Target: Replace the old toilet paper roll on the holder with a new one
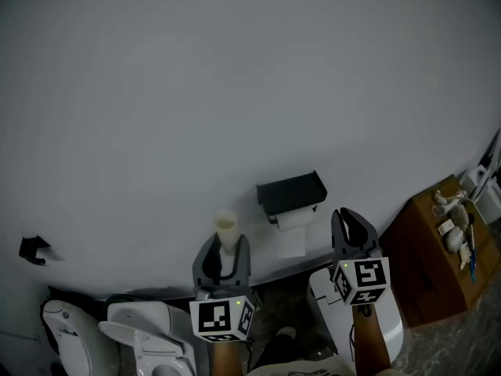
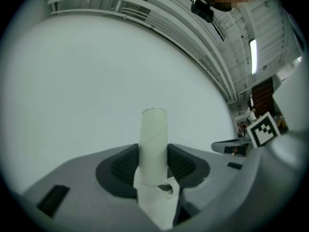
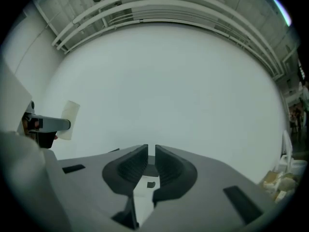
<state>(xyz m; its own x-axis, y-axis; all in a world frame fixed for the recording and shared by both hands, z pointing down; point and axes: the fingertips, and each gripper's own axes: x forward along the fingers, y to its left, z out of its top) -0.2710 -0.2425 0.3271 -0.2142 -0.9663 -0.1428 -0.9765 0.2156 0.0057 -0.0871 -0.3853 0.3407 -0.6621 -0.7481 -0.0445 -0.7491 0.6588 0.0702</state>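
Observation:
A black toilet paper holder (image 1: 291,191) is fixed to the white wall, with a white paper roll (image 1: 294,221) under its lid and a sheet hanging down. My left gripper (image 1: 223,251) (image 2: 153,167) is shut on a bare cardboard tube (image 1: 226,229) (image 2: 154,139) that stands upright between the jaws, a scrap of white paper clinging to its lower end. It hangs left of the holder and a little lower. My right gripper (image 1: 353,225) (image 3: 151,154) is right of the holder, jaws drawn together to a thin slit with nothing between them. The right gripper view shows the tube (image 3: 70,120) at its left edge.
A white toilet (image 1: 149,337) stands at the lower left. A wooden cabinet (image 1: 427,257) with small items on top is at the right. A white rounded bin (image 1: 383,323) sits below my right gripper. A small black fitting (image 1: 33,249) is on the wall far left.

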